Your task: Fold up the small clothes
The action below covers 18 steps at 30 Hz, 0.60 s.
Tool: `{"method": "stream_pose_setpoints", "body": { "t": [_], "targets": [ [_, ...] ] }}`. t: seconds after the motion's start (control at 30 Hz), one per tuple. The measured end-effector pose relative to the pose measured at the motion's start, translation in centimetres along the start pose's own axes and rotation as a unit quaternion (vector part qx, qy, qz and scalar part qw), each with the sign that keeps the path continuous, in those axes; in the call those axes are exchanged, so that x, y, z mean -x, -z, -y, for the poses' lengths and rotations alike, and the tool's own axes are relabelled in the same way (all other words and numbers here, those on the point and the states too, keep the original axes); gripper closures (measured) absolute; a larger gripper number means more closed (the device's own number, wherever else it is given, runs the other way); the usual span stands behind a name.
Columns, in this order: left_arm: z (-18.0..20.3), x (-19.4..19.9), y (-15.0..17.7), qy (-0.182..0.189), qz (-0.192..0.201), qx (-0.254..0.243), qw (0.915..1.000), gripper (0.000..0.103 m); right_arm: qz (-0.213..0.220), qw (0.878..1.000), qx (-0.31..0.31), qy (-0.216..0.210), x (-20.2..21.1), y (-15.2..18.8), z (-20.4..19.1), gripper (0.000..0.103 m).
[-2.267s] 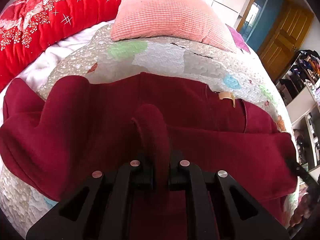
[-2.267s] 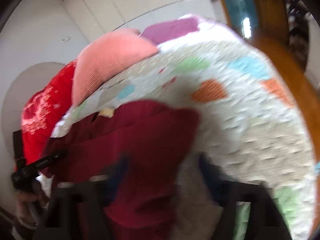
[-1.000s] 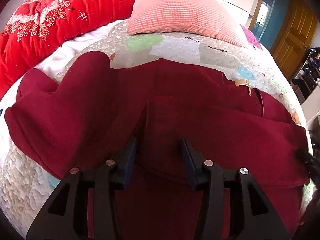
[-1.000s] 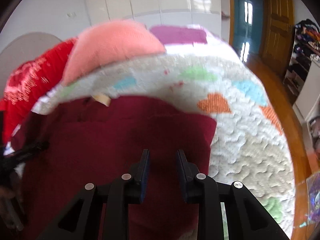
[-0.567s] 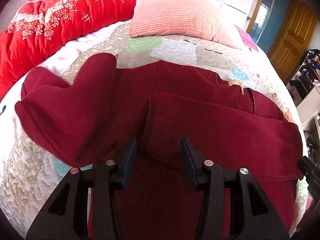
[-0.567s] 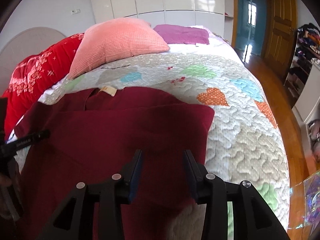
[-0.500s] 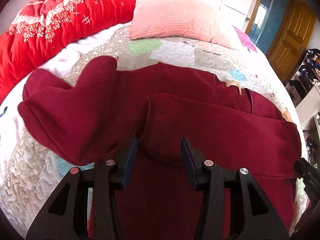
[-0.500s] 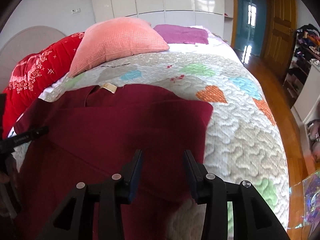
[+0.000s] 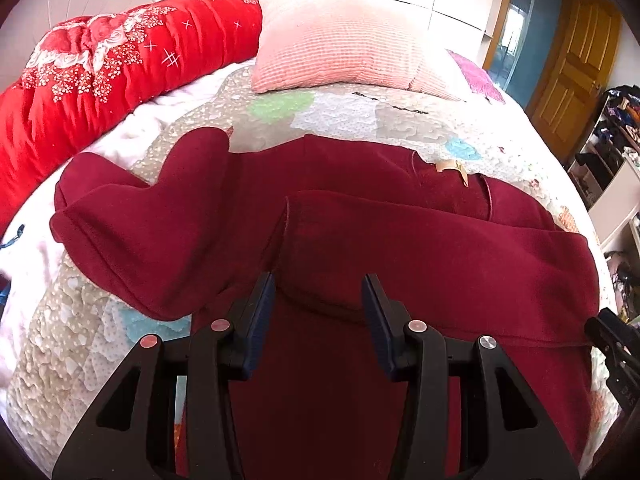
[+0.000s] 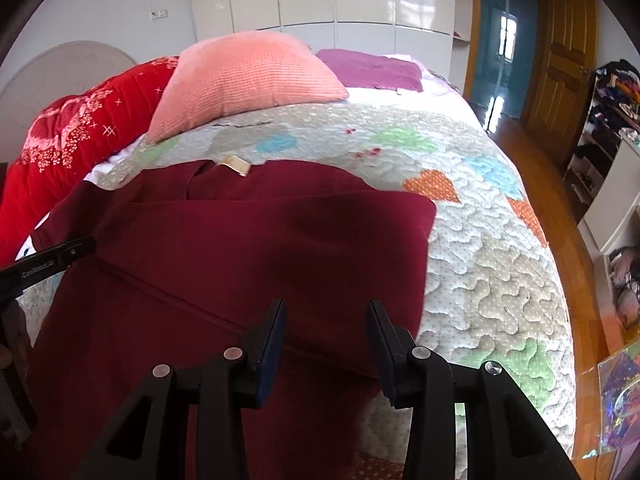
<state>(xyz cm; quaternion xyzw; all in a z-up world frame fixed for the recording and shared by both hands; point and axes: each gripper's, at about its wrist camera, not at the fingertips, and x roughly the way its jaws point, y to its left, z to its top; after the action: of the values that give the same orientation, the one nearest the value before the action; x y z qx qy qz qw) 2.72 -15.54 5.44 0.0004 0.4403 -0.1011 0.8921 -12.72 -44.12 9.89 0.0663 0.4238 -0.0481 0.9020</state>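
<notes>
A dark red sweater [image 9: 400, 248] lies on the quilted bed, its right sleeve folded across the body, its left sleeve [image 9: 140, 232] still spread out to the left. A tan neck label [image 9: 452, 168] shows at the collar. My left gripper [image 9: 318, 294] is open and empty just above the folded sleeve's cuff end. In the right wrist view the sweater [image 10: 240, 248] fills the middle and my right gripper [image 10: 326, 320] is open and empty over its folded right edge. The left gripper's tip [image 10: 52, 260] shows at the left there.
A pink pillow [image 9: 340, 52] and a red floral bolster [image 9: 100, 72] lie at the head of the bed. The patchwork quilt [image 10: 480, 240] extends right of the sweater to the bed edge. A wooden floor, doors and shelves [image 10: 608, 128] are on the right.
Both grippers let go of the sleeve fabric, opened and drew back a little. The folded sleeve now rests flat across the sweater's body.
</notes>
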Motion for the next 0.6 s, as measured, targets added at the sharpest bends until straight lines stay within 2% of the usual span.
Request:
{"method": "stream_pose_setpoints", "body": {
  "t": [0.23,0.27,0.3,0.37,0.47,0.6],
  "targets": [
    [0.2,-2.9,0.0,-0.001,-0.026,0.004,0.9997,0.059,-0.017,1.000,0.001,-0.004,-2.3,-0.5,-0.5,0.063],
    [0.3,-3.0,0.1,-0.002,-0.022,0.002,0.9998,0.054,-0.029,1.000,0.003,-0.002,-3.0,-0.4,-0.5,0.063],
    [0.4,-3.1,0.1,-0.003,-0.017,-0.002,0.9999,0.044,-0.041,0.999,0.008,0.001,-3.8,-0.4,-0.6,0.063],
    [0.2,-3.1,0.0,0.005,-0.026,-0.004,0.9996,0.041,-0.042,0.999,0.019,0.009,-3.8,-0.5,-1.0,0.062],
    [-1.3,-1.5,0.1,0.035,-0.020,0.015,0.9991,0.042,-0.041,0.999,0.028,-0.003,-3.0,-1.3,-1.9,0.062],
    [-6.1,2.0,0.9,0.041,0.017,0.063,0.9970,0.042,-0.013,0.997,0.072,-0.037,-1.2,-3.4,-6.1,0.059]
  ]
}}
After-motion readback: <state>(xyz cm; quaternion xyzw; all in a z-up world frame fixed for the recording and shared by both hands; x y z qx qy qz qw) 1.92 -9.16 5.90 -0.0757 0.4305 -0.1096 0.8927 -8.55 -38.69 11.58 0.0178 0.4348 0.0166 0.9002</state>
